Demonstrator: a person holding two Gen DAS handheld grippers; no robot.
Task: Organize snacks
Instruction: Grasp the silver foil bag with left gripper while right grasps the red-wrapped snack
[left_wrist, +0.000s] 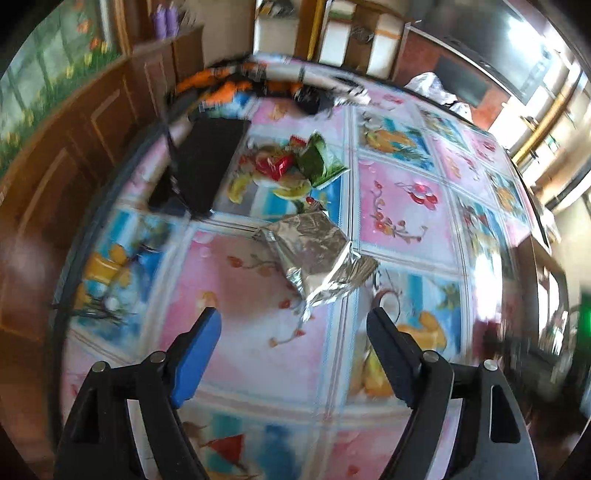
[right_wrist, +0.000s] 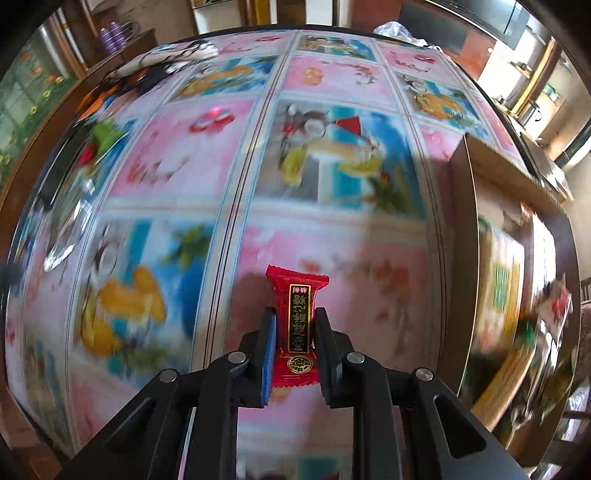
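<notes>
Hovering over the table (left_wrist: 229, 280), the left gripper (left_wrist: 293, 325) has its fingers spread wide and empty; a foil packet (left_wrist: 317, 251) lies just ahead, with red and green snacks (left_wrist: 295, 162) beyond. From the right wrist, the right gripper (right_wrist: 294, 317) pinches a red candy (right_wrist: 297, 314) upright above the table, a cardboard box (right_wrist: 476, 206) alongside.

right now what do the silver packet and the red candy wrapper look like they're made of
Silver packet: likely metallised foil or film, mirror-bright with sharp crumpled creases. Red candy wrapper: apparently glossy printed plastic film, with serrated crimped ends and a black-and-gold label, pinched in the right hand-held gripper.
</notes>
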